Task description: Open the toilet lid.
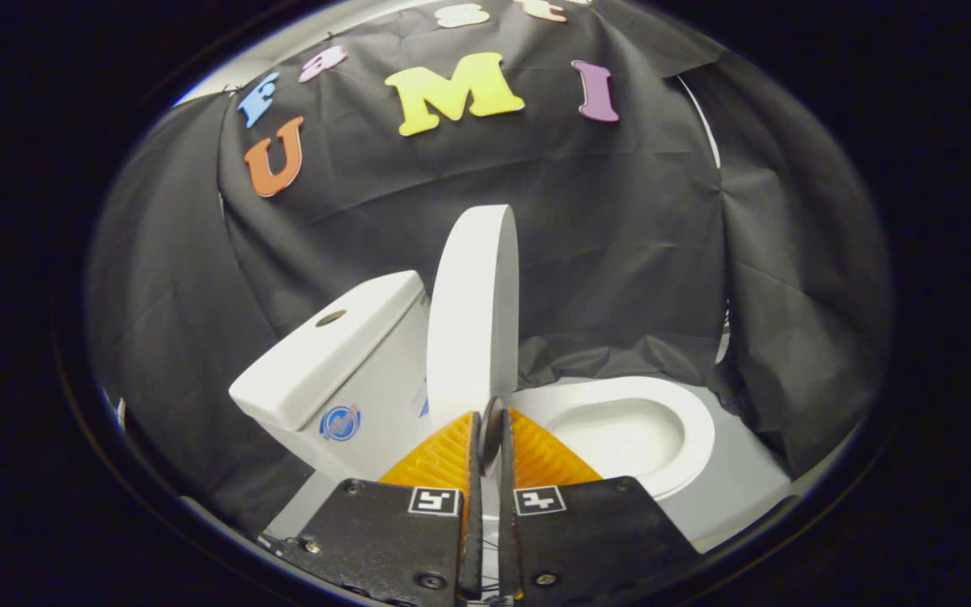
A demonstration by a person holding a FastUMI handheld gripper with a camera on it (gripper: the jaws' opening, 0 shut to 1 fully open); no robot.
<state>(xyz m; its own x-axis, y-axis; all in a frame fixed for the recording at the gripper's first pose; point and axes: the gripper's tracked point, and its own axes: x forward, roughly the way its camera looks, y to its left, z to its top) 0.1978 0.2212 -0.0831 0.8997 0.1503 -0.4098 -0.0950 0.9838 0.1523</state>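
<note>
A pale grey floor carries the white toilet, standing directly on it against the black cloth wall.

The claw points forward, its two fingers nearly together, pinching a thin edge between them.

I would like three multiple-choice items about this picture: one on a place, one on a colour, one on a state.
1. Where is the tank relative to the lid?
A. behind the raised lid
B. inside the bowl
C. under the tongs

2. What colour is the toilet?
A. blue
B. white
C. green

3. How does the lid stand?
A. flat on the seat
B. removed, lying on the floor
C. raised nearly upright, its edge pinched by the tongs

Answers: 1 A, the tank stands on the lid's far side from the bowl; 2 B, tank, lid and seat are white; 3 C, the lid stands up with the bowl uncovered.
</note>
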